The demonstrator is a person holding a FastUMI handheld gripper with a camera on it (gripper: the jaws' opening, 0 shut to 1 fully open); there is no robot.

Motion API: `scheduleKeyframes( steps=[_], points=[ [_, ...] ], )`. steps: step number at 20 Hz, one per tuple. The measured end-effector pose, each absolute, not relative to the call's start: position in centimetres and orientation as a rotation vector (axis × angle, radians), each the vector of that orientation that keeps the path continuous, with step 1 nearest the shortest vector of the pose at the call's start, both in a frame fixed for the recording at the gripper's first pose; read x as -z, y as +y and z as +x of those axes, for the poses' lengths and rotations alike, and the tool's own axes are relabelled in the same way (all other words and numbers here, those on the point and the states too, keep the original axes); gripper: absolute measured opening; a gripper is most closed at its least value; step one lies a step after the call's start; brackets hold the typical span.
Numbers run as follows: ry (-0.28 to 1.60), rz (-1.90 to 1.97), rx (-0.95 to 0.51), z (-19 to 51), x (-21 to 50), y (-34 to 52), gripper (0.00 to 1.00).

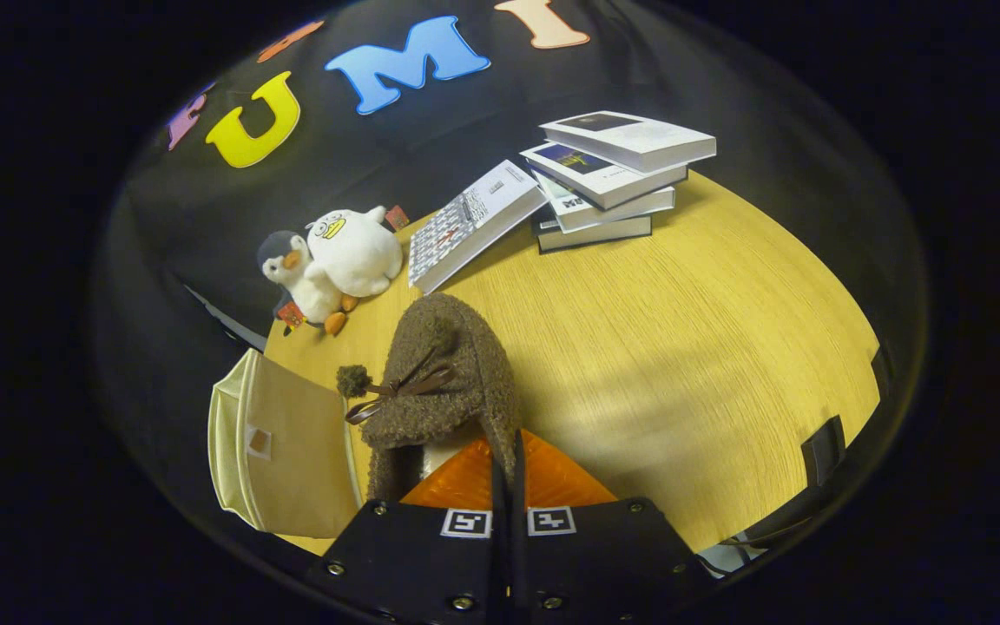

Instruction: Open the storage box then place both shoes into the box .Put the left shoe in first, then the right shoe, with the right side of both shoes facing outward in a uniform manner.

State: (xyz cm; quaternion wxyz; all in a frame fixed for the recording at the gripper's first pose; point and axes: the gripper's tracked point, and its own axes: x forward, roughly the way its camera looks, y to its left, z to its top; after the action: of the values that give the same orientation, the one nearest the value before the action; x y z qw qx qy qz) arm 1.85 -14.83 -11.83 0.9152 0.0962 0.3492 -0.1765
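A brown fuzzy shoe [444, 382] with a pompom and a thin brown bow hangs above the wooden table [682, 365], toe pointing away from me. My gripper [507, 451] is shut on the shoe's rim at its opening, the two fingers pressed nearly together on the fabric. The beige fabric storage box [279, 451] sits just left of the shoe, near the table's left edge, with its lid side toward me; I cannot tell whether it is open.
Two plush toys, a white duck [357, 252] and a grey penguin [296, 278], lie beyond the box. A stack of books [608, 187] stands at the far side, with one book [470, 226] leaning against it. A dark clamp [821, 451] grips the right table edge.
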Motion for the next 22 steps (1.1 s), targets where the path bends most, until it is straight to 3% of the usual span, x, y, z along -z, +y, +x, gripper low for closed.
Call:
scheduleKeyframes(
  steps=[9, 22],
  points=[
    [0.669, 0.212, 0.292, 4.4, 9.3, -5.3, 0.01],
    [0.661, 0.229, 0.160, 8.3, 11.6, 8.1, 0.01]
  ],
)
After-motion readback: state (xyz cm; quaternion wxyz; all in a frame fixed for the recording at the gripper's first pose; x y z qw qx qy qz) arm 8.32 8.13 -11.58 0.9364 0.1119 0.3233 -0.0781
